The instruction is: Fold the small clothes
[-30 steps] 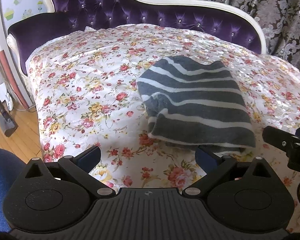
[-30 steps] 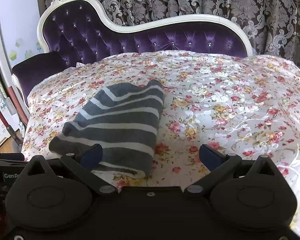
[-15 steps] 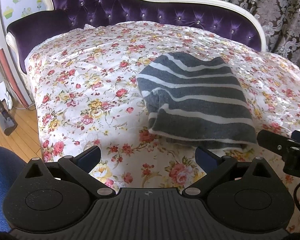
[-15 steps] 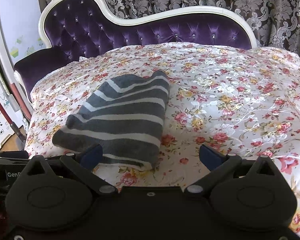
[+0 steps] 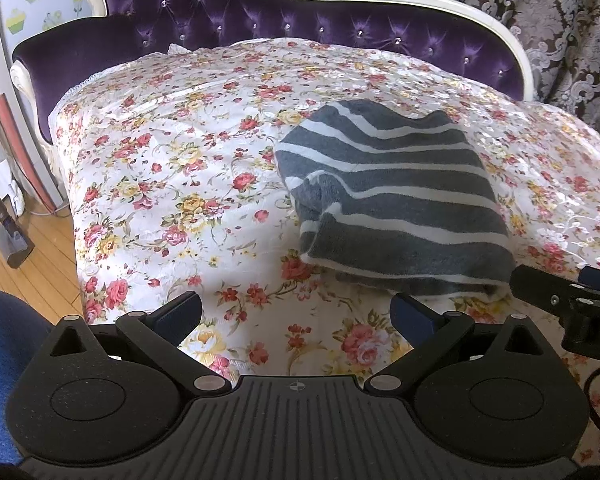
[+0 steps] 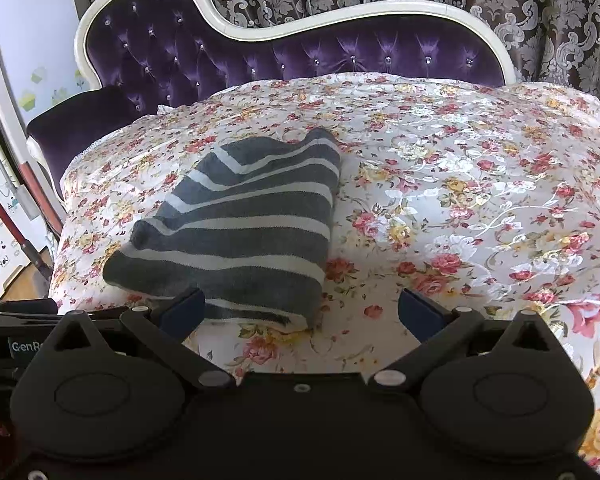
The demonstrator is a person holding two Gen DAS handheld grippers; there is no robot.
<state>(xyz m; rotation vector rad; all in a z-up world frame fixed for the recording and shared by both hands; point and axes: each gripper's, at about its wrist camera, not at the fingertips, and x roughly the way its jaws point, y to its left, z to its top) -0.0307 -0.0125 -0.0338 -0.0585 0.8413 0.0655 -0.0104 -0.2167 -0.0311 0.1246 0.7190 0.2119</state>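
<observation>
The grey striped garment (image 5: 392, 196) lies folded on the floral bedspread (image 5: 172, 168), toward the near edge, slightly bunched at its left side. Over the last second both grippers have drawn back from it — the bundle sits farther off in each view and has not shifted. The left gripper (image 5: 296, 316) and right gripper (image 6: 302, 310) both have jaws spread wide, holding nothing. That suggests this fold is finished, or nearly so.
</observation>
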